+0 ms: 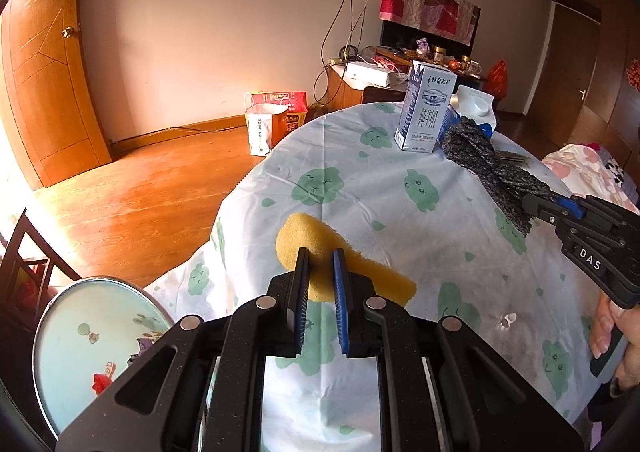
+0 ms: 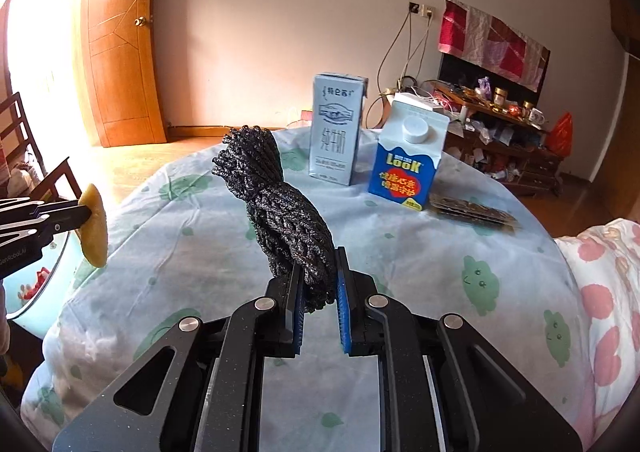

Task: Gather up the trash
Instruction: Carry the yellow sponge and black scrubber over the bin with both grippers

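Observation:
My left gripper [image 1: 321,257] is shut on a flat yellow sponge [image 1: 316,248], held above the round table's cloud-print cloth [image 1: 400,220]; from the right wrist the sponge [image 2: 95,228] shows edge-on at the far left. My right gripper [image 2: 318,258] is shut on a dark grey bundle of twisted mesh [image 2: 276,204], which sticks up and away from the fingers; in the left wrist view that bundle [image 1: 484,168] hangs at the right. A pale blue milk carton [image 2: 337,128] and a blue-and-white Look carton [image 2: 408,160] stand upright at the table's far side.
Flat brown packets [image 2: 472,212] lie right of the Look carton. A round bin with a printed liner [image 1: 92,340] sits low beside the table's left edge. A paper bag [image 1: 266,124] stands on the wooden floor. A cluttered sideboard [image 2: 504,128] lines the back wall.

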Motion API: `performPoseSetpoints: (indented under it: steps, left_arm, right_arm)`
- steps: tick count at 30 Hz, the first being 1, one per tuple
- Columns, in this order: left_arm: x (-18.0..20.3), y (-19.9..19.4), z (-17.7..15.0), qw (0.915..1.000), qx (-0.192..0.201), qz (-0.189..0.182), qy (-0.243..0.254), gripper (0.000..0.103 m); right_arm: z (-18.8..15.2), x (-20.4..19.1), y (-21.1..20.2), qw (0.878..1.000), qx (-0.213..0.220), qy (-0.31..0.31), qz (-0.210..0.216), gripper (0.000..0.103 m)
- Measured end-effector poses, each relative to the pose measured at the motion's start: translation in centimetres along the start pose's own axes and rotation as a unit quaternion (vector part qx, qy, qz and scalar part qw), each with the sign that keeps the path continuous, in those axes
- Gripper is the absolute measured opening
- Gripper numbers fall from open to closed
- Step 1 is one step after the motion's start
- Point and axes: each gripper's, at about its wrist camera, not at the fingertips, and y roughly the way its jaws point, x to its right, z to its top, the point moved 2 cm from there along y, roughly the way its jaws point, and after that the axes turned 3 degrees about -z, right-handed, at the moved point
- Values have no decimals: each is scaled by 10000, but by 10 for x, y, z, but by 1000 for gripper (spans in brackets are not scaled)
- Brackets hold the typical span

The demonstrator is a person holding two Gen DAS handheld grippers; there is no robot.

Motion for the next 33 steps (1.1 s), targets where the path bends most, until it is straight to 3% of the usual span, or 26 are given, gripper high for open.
performPoseSetpoints:
  steps: [33]
  left_arm:
    - [-63,-60,-57,9972,57,582,-463,11]
  right_arm:
    - [-4,-111,-14,9937,121,-754,815,14]
